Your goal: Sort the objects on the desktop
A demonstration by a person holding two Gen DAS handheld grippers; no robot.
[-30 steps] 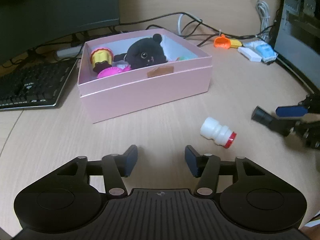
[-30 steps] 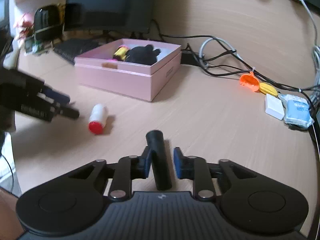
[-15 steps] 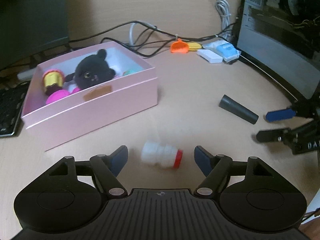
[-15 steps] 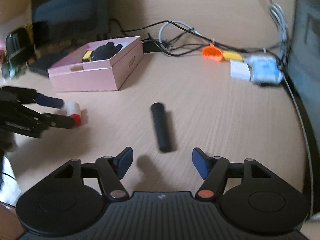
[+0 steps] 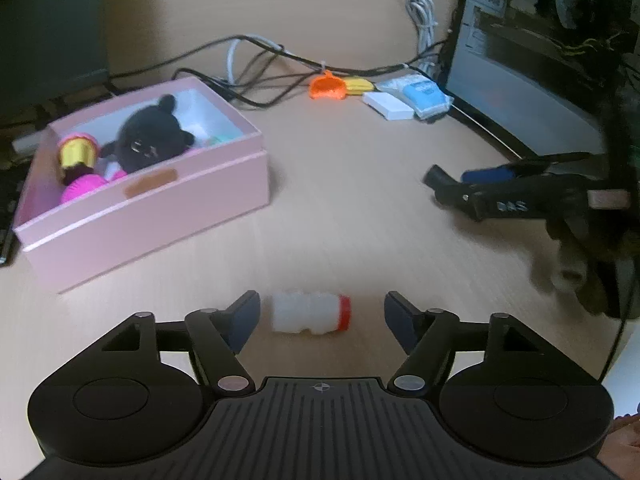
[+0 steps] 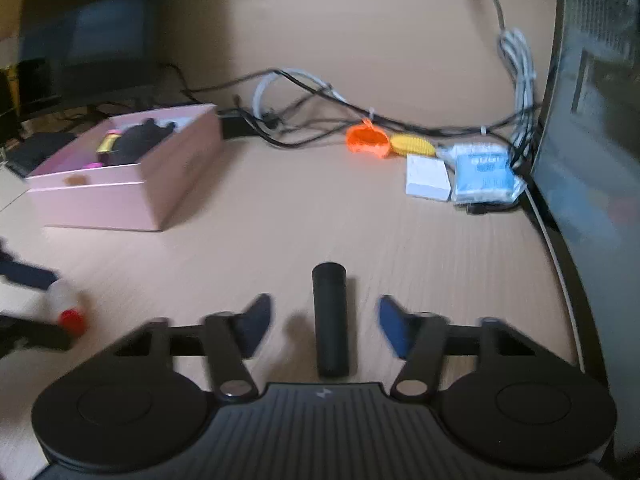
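Ahead and to the left of my left gripper [image 5: 322, 314] sits the pink box [image 5: 152, 216], open on the desk [image 5: 352, 200], with a black plush toy [image 5: 150, 144], a yellow-and-pink toy [image 5: 78, 154] and a magenta piece [image 5: 82, 188] inside. My left gripper is spread wide and grips nothing; the small white bottle [image 5: 310, 314] with its red cap lies on its side between my fingers, nearer the left one, touching neither, cap pointing right. Farther ahead and to the right, near the cables [image 5: 256, 60], lie an orange toy [image 5: 328, 88], a yellow one [image 5: 360, 85], a white block [image 5: 388, 106] and a blue packet [image 5: 426, 96].

My right gripper [image 6: 326, 322] is also spread wide with nothing held. The black cylinder [image 6: 330, 316] lies between its fingers, pointing straight ahead, clear of both pads. The white bottle shows blurred, far to this gripper's left, beside my other gripper's fingers. The pink box stands ahead and left, the orange toy and blue packet ahead and right.
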